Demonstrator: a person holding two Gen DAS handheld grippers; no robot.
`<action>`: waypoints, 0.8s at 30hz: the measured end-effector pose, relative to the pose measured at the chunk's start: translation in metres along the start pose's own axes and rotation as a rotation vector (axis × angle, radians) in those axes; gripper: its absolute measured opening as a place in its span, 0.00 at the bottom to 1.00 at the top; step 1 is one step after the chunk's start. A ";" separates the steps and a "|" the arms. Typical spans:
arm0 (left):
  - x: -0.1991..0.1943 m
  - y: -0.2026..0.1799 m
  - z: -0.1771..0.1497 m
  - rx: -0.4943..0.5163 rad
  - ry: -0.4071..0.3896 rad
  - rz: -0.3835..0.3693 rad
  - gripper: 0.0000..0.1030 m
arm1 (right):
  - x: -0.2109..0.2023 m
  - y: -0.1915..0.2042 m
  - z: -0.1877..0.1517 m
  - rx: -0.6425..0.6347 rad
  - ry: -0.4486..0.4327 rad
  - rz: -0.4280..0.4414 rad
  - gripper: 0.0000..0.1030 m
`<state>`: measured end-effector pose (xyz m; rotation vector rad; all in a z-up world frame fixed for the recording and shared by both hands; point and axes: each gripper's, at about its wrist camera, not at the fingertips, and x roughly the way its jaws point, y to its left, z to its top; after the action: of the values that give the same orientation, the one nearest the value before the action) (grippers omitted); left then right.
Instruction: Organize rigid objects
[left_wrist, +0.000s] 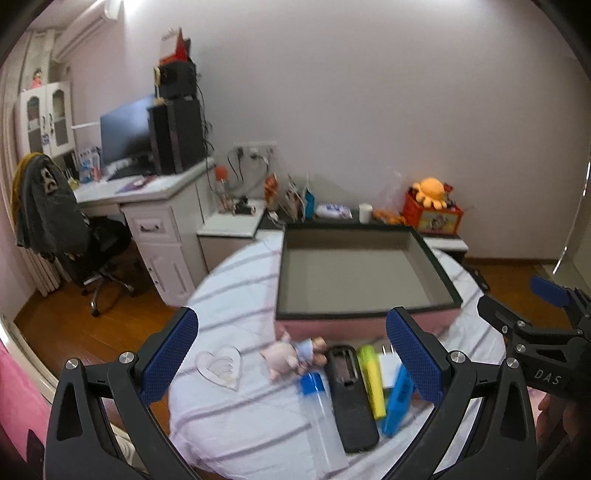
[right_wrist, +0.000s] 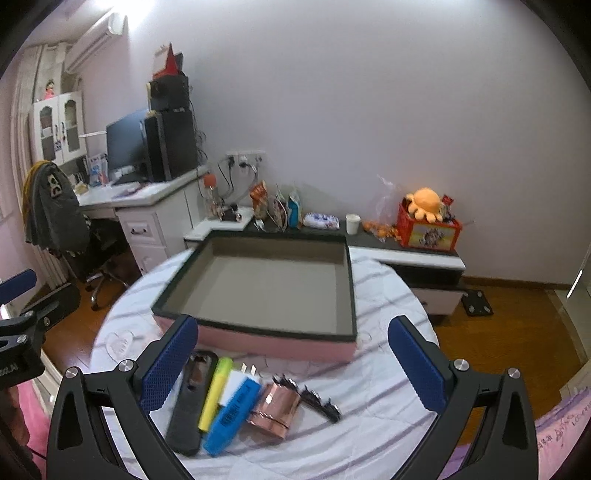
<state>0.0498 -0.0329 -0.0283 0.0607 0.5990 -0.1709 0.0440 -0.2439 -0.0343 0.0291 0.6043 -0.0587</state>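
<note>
Both my claws spread and empty: left gripper (left_wrist: 291, 354) should pinch the remote (left_wrist: 351, 398) mid-body, lift level into the box (left_wrist: 354, 314).

Both grippers are black, angular frames with silver screws: the left gripper (left_wrist: 291, 354) and right gripper (right_wrist: 293, 363) carry textured blue pads (left_wrist: 171, 354); white "DAS" lettering marks one body.

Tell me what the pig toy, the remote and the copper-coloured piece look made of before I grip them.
Pig toy: pale pink, matte and rounded, likely moulded plastic or vinyl, though blur leaves soft plush possible. Remote: black, dull, stiff-looking shell, probably hard plastic. Copper-coloured piece: shiny rose-gold surface with bright reflections, so metal or metallised plastic; I cannot tell which.
</note>
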 end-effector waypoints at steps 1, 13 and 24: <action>0.005 -0.004 -0.003 0.007 0.019 -0.002 1.00 | 0.003 -0.003 -0.003 0.004 0.012 -0.003 1.00; 0.021 -0.028 -0.023 0.051 0.102 -0.017 1.00 | 0.024 -0.028 -0.023 0.027 0.104 -0.016 1.00; 0.030 -0.028 -0.035 0.079 0.153 0.012 1.00 | 0.039 -0.025 -0.035 0.020 0.167 0.003 1.00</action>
<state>0.0498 -0.0608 -0.0745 0.1552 0.7447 -0.1791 0.0549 -0.2696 -0.0852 0.0547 0.7708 -0.0597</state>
